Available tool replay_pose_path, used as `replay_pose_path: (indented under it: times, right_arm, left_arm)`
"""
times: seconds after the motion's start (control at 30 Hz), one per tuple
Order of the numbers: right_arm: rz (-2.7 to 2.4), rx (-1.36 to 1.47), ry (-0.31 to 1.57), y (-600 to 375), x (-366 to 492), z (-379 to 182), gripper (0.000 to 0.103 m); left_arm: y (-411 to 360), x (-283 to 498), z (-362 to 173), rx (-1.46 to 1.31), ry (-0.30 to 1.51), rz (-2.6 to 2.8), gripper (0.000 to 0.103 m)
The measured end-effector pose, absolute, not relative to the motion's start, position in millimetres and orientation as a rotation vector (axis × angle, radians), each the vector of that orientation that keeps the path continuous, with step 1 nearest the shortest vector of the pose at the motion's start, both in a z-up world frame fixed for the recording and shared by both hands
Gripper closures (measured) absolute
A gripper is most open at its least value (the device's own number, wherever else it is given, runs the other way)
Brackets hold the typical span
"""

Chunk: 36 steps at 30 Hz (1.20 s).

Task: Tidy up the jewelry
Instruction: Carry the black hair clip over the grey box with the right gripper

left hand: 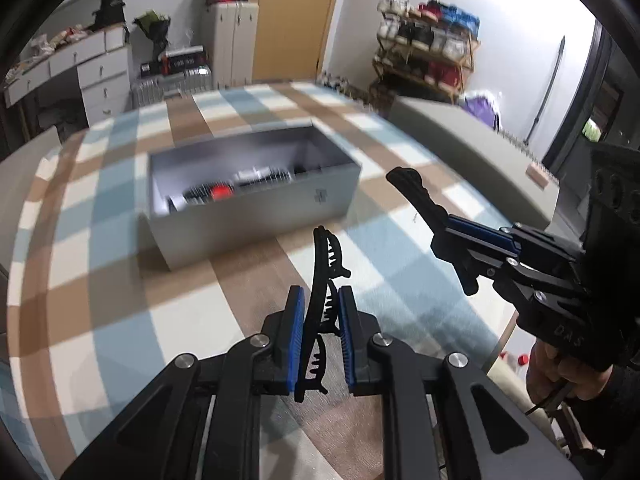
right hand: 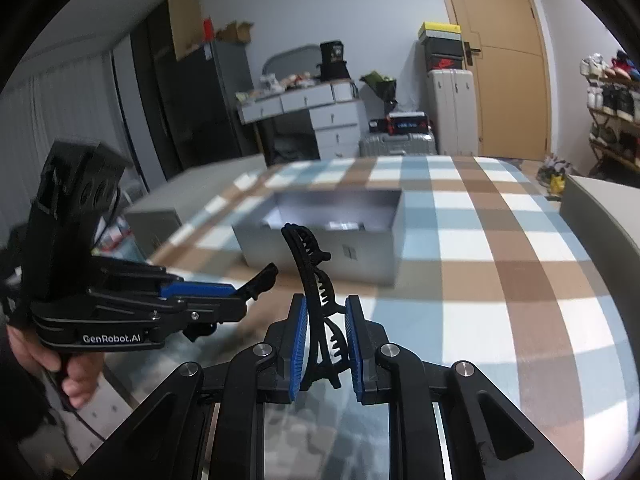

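Observation:
My left gripper [left hand: 320,300] is shut on a black toothed hair clip [left hand: 324,268] and holds it upright above the checked tablecloth. My right gripper [right hand: 326,308] is shut on a second black hair clip [right hand: 308,264]. Each gripper shows in the other's view: the right one [left hand: 472,240] with its clip [left hand: 412,188] sticking out, and the left one [right hand: 240,296] with its clip [right hand: 262,276]. A grey open box [left hand: 256,216] stands ahead of both, with a red item [left hand: 221,192] and dark pieces inside; it also shows in the right wrist view [right hand: 320,248].
The table carries a blue, brown and white checked cloth [left hand: 100,280]. A grey bench or sofa [left hand: 472,156] lies to the right of the table. Drawers, suitcases, a door and a shoe rack [left hand: 428,52] stand behind.

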State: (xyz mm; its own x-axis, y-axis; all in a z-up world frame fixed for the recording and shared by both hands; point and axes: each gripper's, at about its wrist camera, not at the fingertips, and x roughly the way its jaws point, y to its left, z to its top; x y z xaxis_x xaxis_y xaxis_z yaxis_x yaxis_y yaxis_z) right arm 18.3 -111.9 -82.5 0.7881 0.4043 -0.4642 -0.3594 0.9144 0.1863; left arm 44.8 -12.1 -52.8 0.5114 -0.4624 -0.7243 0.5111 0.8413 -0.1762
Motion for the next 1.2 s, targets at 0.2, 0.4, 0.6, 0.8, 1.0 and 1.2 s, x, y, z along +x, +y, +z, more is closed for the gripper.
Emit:
replay_pose_path:
  times: [0.2, 0.4, 0.6, 0.8, 1.0, 1.2]
  right_arm:
    - [0.417, 0.091, 0.49, -109, 47, -62, 0.085]
    - [0.471, 0.082, 0.473, -101, 80, -41, 0.085]
    - [0.503, 0.087, 0.451, -98, 120, -21, 0.085]
    - [0.545, 0.065, 0.499, -87, 154, -30, 0.085]
    - [0.58, 0.078, 0.625, -77, 173, -64, 0.085]
    - [0.571, 0.084, 0.658, -78, 178, -74, 0.085]
  left_arm:
    - [0, 63, -33, 0.016, 0.774, -0.554, 0.091]
    - [10, 90, -23, -0.015, 0.727, -0.524, 0.091]
    - [8, 114, -17, -0.016, 0.702, -0.522, 0.091]
    - [12, 135, -21, -0.023, 0.671, -0.5, 0.091]
    - [12, 142, -42, -0.019, 0.751, -0.52, 0.091]
    - [9, 143, -49, -0.022, 0.786, -0.531, 0.091]
